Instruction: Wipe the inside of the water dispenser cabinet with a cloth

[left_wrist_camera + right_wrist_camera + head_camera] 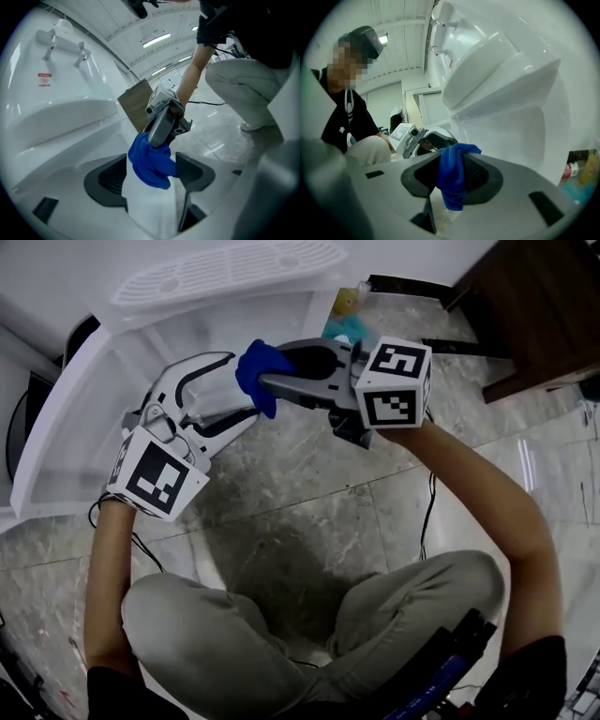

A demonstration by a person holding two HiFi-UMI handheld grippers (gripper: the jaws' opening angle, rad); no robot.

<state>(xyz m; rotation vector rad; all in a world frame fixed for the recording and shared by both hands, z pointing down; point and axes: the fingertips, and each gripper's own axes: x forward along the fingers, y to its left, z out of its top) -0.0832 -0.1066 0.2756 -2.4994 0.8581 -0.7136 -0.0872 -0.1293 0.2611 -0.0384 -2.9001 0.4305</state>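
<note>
Head view: two grippers meet at a blue cloth (260, 371)
The right gripper (268, 382) pinches the cloth at 12 o'clock, jaws narrow on it; the left gripper (239, 388) stands wide open around it, not clamping, with the white water dispenser (66, 418) behind at 10 o'clock

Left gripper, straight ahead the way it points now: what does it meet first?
The blue cloth, hanging between the left gripper's open jaws and clamped in the right gripper, which faces it head-on. That gripper's tips sit just behind the cloth; the gap looks small, though depth is hard to judge.
</note>
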